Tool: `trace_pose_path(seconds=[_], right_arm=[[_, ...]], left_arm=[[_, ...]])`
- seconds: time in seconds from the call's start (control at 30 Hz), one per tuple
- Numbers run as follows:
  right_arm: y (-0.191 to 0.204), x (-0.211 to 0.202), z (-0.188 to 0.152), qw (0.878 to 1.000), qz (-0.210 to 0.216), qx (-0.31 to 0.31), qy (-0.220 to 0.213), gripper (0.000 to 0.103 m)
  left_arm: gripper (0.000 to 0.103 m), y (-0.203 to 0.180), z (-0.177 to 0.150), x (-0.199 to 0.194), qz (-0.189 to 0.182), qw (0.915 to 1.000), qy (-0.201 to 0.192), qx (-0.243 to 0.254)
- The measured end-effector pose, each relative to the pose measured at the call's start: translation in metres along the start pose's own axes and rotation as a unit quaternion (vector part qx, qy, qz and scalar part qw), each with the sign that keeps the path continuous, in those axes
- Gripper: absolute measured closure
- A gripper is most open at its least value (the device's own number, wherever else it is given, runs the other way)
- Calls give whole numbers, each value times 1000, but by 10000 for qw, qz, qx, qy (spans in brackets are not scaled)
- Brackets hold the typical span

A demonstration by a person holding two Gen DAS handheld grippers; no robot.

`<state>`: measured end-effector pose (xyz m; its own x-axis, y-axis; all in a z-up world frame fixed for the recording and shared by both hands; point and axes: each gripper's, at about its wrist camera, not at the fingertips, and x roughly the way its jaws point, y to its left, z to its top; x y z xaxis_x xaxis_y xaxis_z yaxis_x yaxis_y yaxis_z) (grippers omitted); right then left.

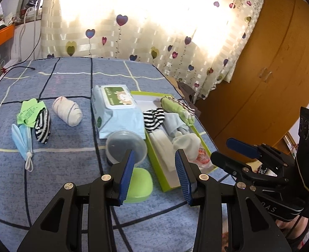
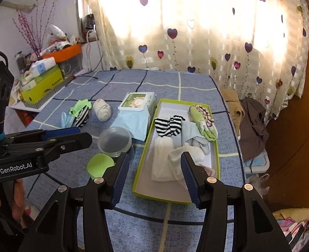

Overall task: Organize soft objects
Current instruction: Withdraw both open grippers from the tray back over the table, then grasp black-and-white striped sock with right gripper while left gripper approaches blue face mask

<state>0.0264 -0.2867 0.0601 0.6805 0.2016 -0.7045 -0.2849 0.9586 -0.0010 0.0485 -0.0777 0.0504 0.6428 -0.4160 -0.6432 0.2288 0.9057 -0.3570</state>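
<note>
From the left wrist camera, the left gripper (image 1: 154,163) hangs above the blue checked bedspread (image 1: 60,189) with its jaws spread wide and nothing between them. Just past its blue pads lie a clear round lidded container (image 1: 126,147) and, nearer, a light green soap-box-shaped case (image 1: 140,184), the two touching. Behind them lies a pack of wet wipes (image 1: 117,111). To its right sits a shallow green-rimmed box (image 1: 164,184) holding soft things: a black-and-white striped sock (image 1: 154,119), a green rolled cloth (image 1: 175,109), pale blue fabric (image 1: 175,126) and white socks (image 1: 185,145). On the left of the bedspread, well apart from the box, lie a rolled white sock (image 1: 67,111), a striped sock bundle (image 1: 42,128) with a green paper tag (image 1: 29,113), and a blue face mask (image 1: 21,140). The right gripper (image 1: 241,150) shows at the right edge, seen side-on; its opening cannot be told from here.

From the right wrist camera, the right gripper (image 2: 154,163) is wide open and empty, poised over the near end of the green-rimmed box (image 2: 216,147), above the white socks (image 2: 175,161). The striped sock (image 2: 167,126) and green rolled cloth (image 2: 202,121) lie farther back in it. The rolled white sock (image 2: 103,110) and striped sock bundle (image 2: 82,116) stay outside, left of the wet wipes (image 2: 136,109). The left gripper (image 2: 70,136) reaches in from the left.
</note>
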Motion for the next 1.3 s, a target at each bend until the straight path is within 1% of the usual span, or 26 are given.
trace_pose_path(seconds=[0.3,0.57,0.9,1.03,1.3], right_arm=[[15,9,11,9998,159,-98,-4,52],[36,19,22,9991,326,-279,-2,52],[71,41,40,9963,635,-579,47,52],[93,55,49,9935,857,-744,124,52],[138,88,65,9878,1132,-1018,324,52]], left_arm=[[61,31,1,-6,182,9995,-91,-260],[61,69,-1,-15,428,9970,-191,-613],[61,117,-5,-25,795,9903,-307,-1097],[61,140,-8,-29,938,9863,-329,-1316],[61,178,-11,-39,1150,9792,-426,-1619]])
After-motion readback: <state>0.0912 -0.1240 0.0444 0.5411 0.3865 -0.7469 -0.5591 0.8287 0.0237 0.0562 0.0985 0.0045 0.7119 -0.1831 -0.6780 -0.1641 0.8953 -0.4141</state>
